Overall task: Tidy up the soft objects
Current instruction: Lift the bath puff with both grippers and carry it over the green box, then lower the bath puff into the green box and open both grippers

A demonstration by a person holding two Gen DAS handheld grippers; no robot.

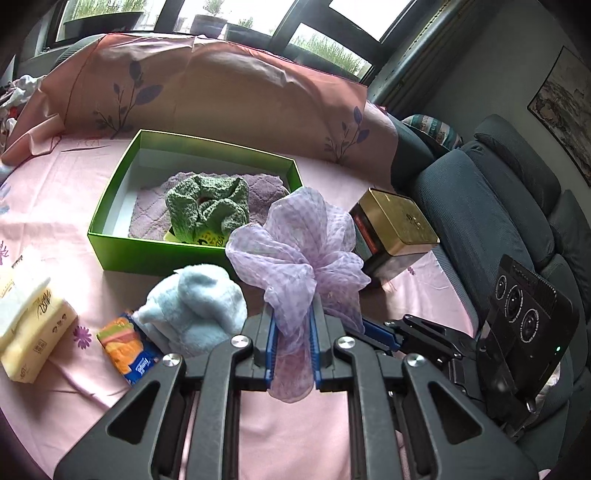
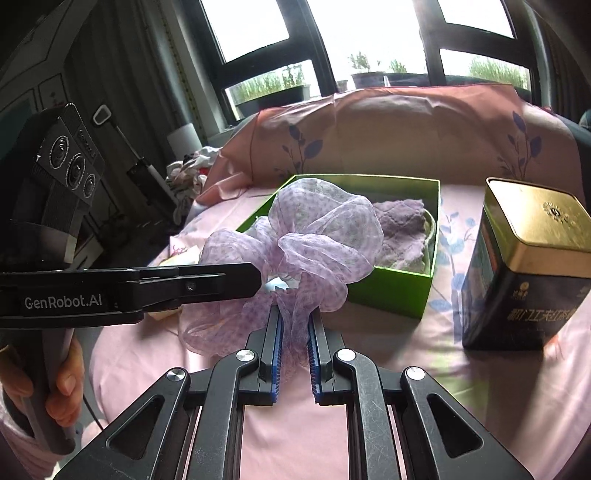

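Two fisheye views, each mounted just behind a gripper's fingers and aimed forward and downward over a pink-covered bed toward the windows. Left wrist view set close above the bedding, with the right gripper showing at its lower right. Right wrist view facing much the same way, with the left gripper crossing from its left. Shared by both: lilac sheer cloth close in front, green box, gold-lidded tin, upright pink pillow
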